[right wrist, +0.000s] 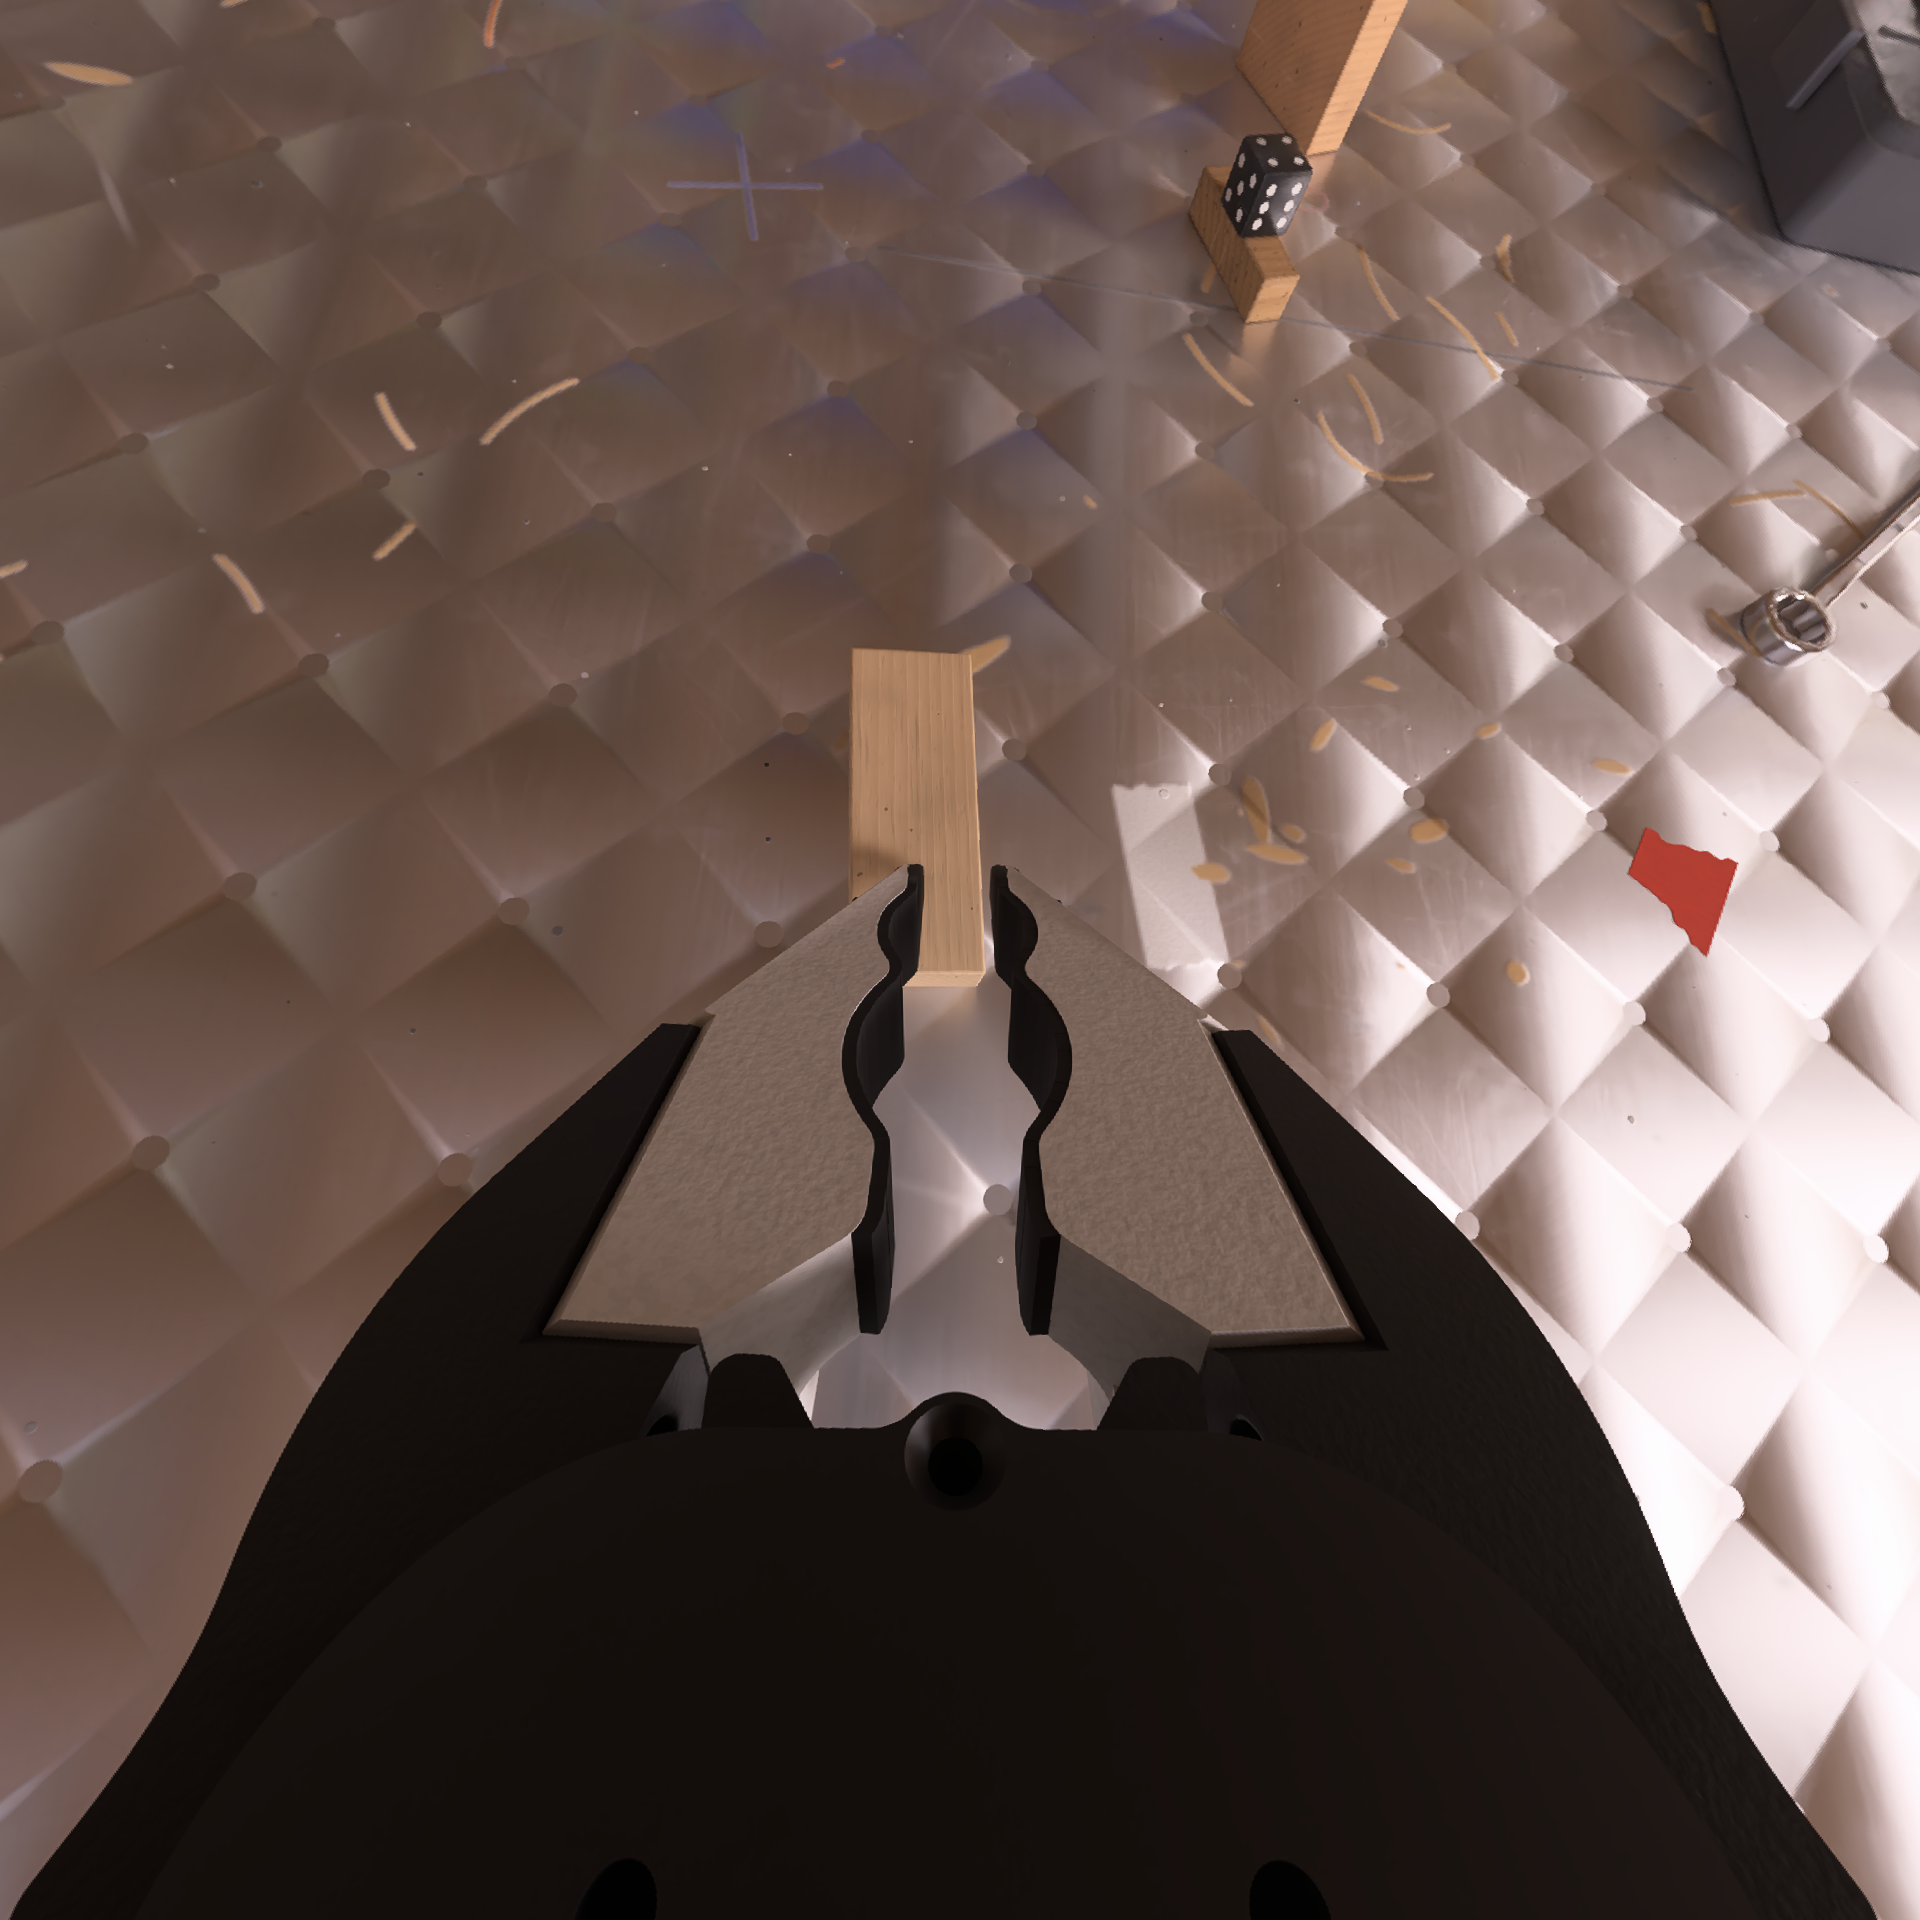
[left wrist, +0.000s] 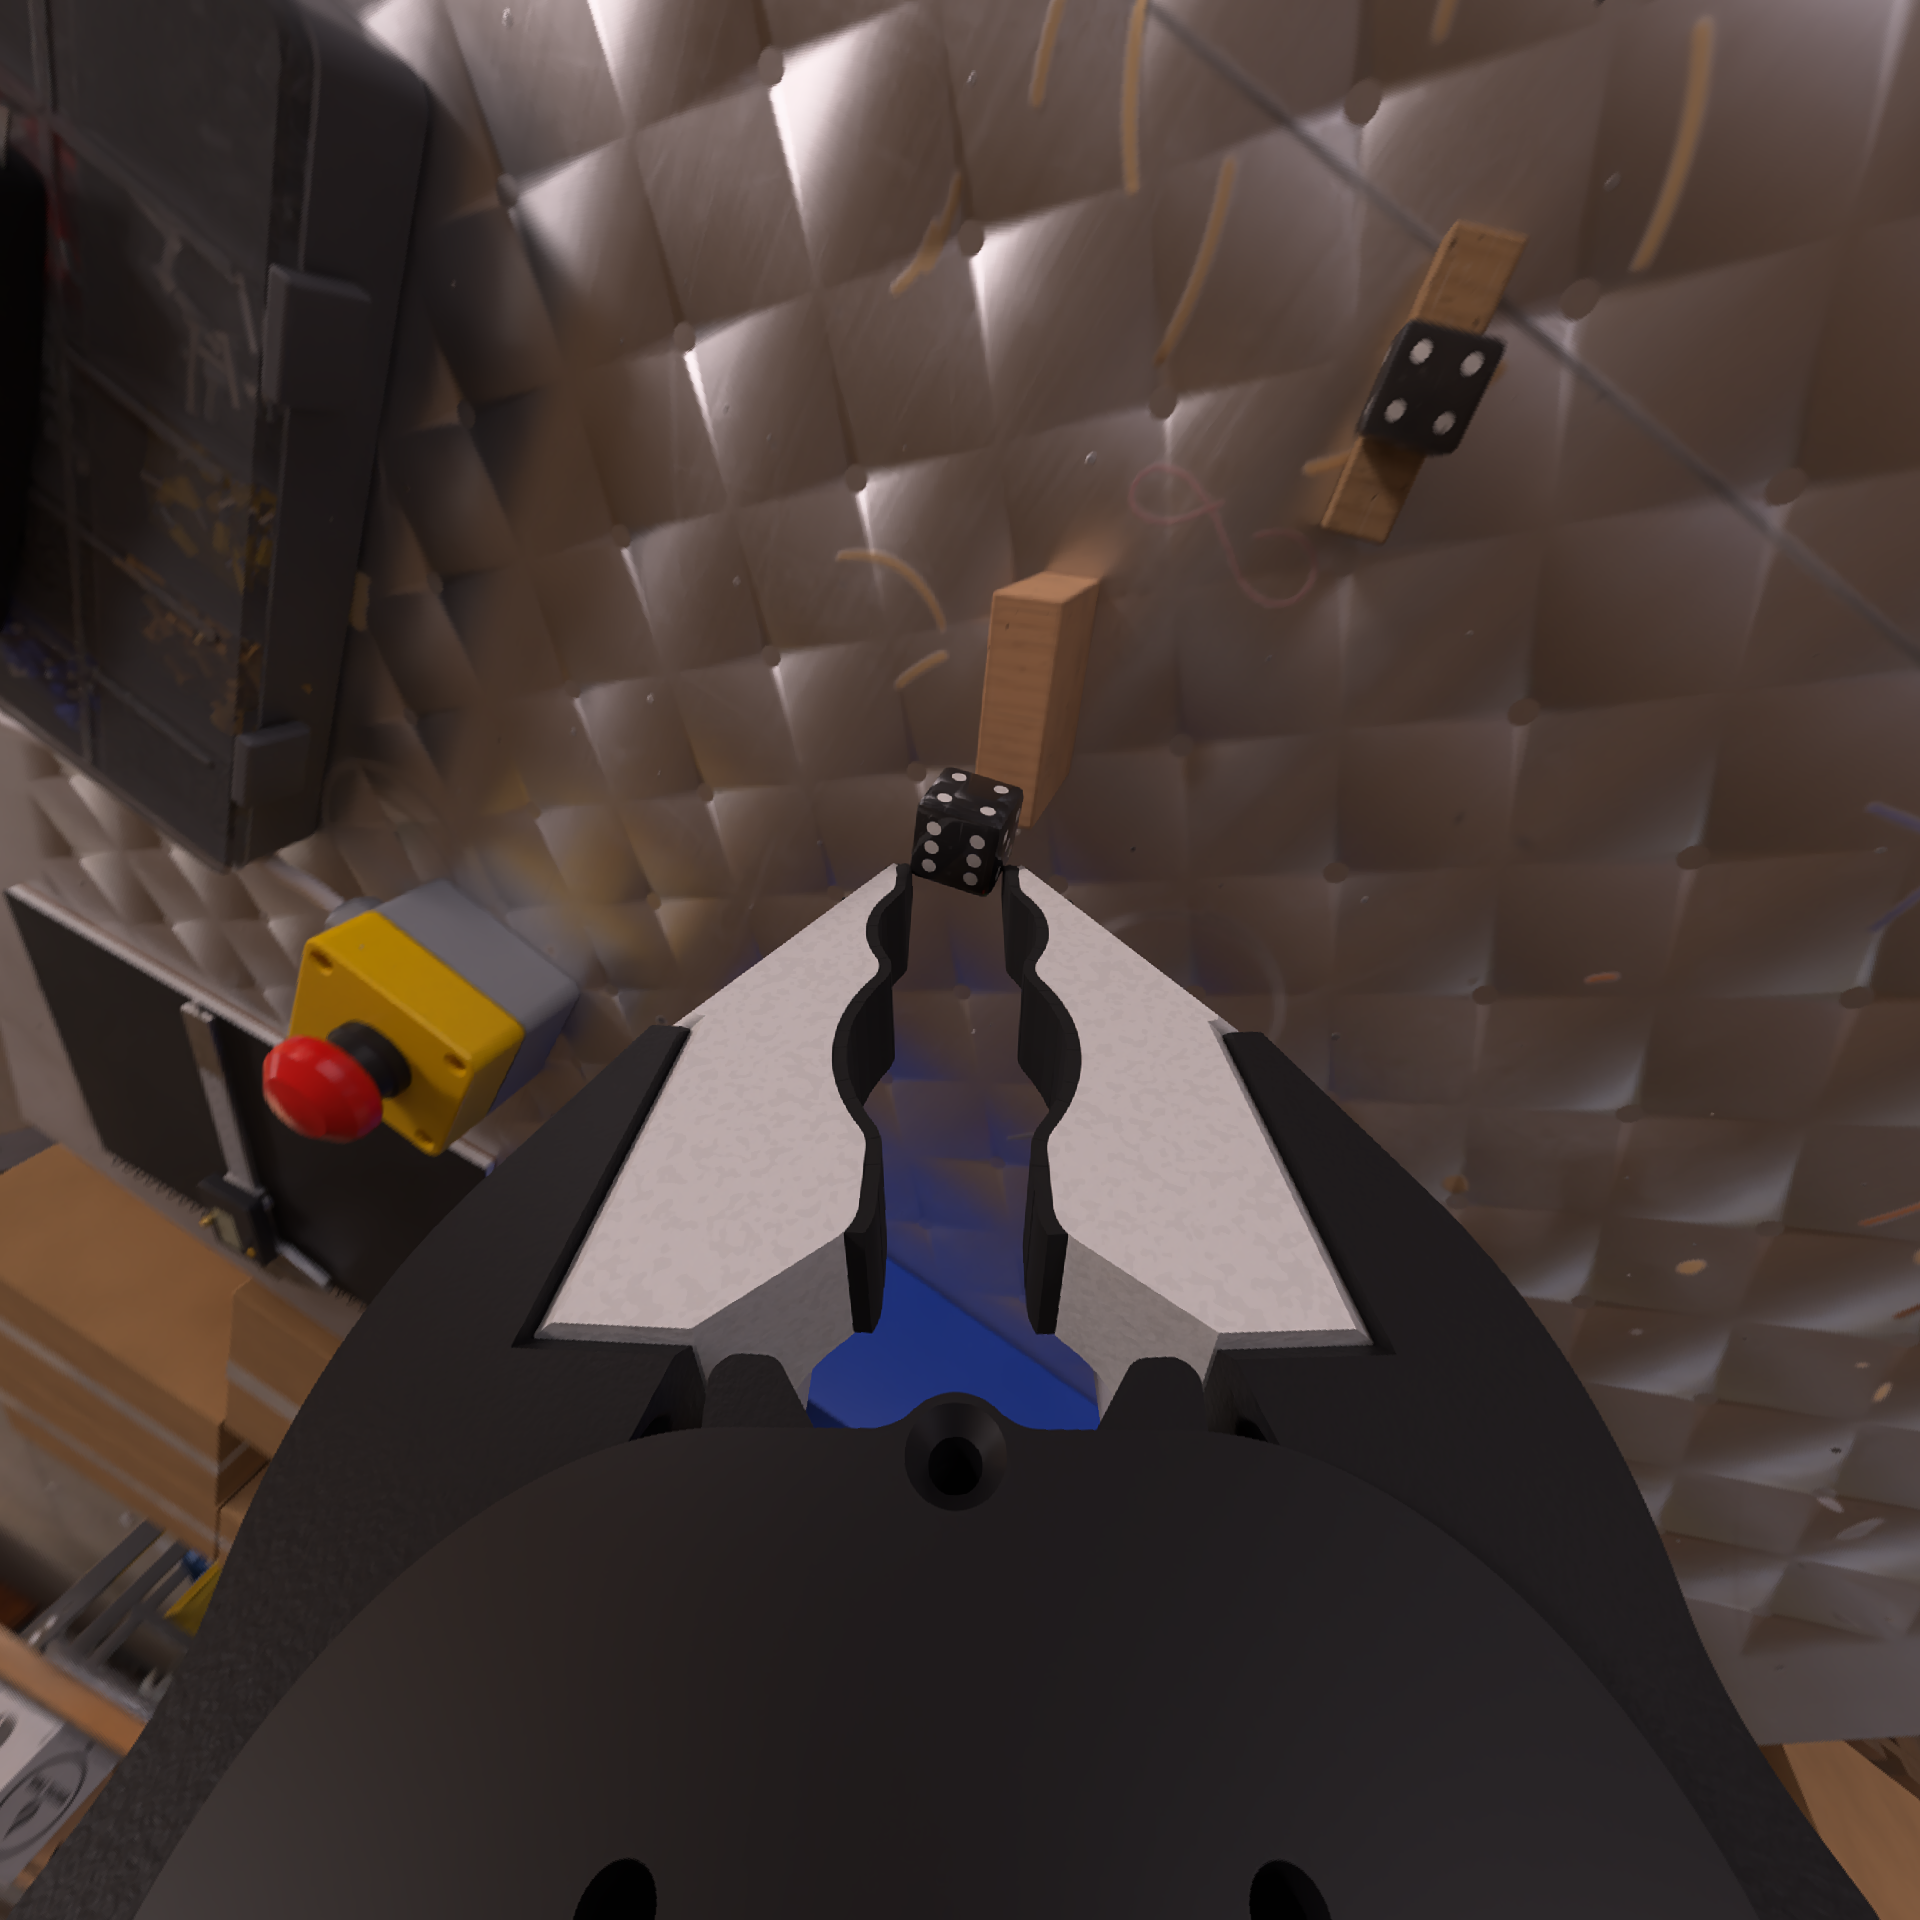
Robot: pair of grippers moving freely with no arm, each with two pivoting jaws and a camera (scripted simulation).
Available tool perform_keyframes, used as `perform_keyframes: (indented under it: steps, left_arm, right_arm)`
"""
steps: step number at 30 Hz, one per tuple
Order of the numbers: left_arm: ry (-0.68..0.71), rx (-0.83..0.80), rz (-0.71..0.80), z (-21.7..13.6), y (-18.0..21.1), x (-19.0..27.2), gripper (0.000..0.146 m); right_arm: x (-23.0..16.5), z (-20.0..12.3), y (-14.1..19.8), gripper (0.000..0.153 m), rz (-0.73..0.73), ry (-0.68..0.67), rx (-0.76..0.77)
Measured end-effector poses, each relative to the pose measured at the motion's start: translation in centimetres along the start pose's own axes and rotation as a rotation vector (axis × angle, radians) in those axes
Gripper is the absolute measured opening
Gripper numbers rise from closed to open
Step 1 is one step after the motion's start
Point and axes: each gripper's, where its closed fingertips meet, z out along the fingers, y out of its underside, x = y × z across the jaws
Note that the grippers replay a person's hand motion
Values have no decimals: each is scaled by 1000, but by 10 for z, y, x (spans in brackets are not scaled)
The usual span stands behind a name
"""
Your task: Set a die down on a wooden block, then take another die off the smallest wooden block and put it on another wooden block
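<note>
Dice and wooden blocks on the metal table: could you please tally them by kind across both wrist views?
Black dice with white pips: 2, the held die in the left gripper and the resting die on the smallest block.
Pale wooden blocks: 3, the near block, the long block and the smallest block.
Total: 5.

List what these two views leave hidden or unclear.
- Left wrist view: the left tongs grip a die that hides the near end of the wooden block behind it.
- Left wrist view: the second die covers the middle of its block.
- Right wrist view: whether the right tongs touch the plank is unclear.
- Right wrist view: the top edge cuts the far block; the right edge cuts the wrench.
</note>
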Motion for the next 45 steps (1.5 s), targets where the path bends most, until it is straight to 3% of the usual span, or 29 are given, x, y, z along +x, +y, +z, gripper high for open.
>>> perform_keyframes:
  steps: [4, 17, 18, 19, 20, 22, 27, 33, 43, 45]
  left_arm:
    - [83, 86, 19, 6, -15, 10, 17]
    - [127, 7, 67, 19, -14, 6, 17]
    - [117, 10, 64, 20, -15, 5, 19]
    - [107, 12, 65, 21, -17, 4, 35]
    - [99, 25, 72, 21, -20, 5, 41]
    - [122, 100, 83, 13, -32, 12, 43]
    - [284, 282, 149, -3, -63, 56, 42]
    - [270, 223, 221, 17, -65, 74, 43]
    - [326, 234, 184, 31, -71, 80, 43]
    - [345, 253, 170, 32, -74, 81, 29]
  right_arm:
    - [0, -1, 0, 12, 0, 3, 3]
    - [-1, -1, 0, 13, 7, -9, 9]
    - [-1, -1, 0, 13, 7, -9, 8]
    - [-1, -1, 0, 13, 7, -8, 8]
    - [-1, -1, 0, 13, 8, -8, 9]
    - [0, -2, 0, 13, 11, -8, 11]
    - [0, -2, -1, 13, 11, -8, 15]
    - [-1, -3, -2, 12, 9, -10, 17]
    - [0, -2, -1, 12, 12, -11, 17]
    - [0, -2, -1, 12, 14, -10, 17]
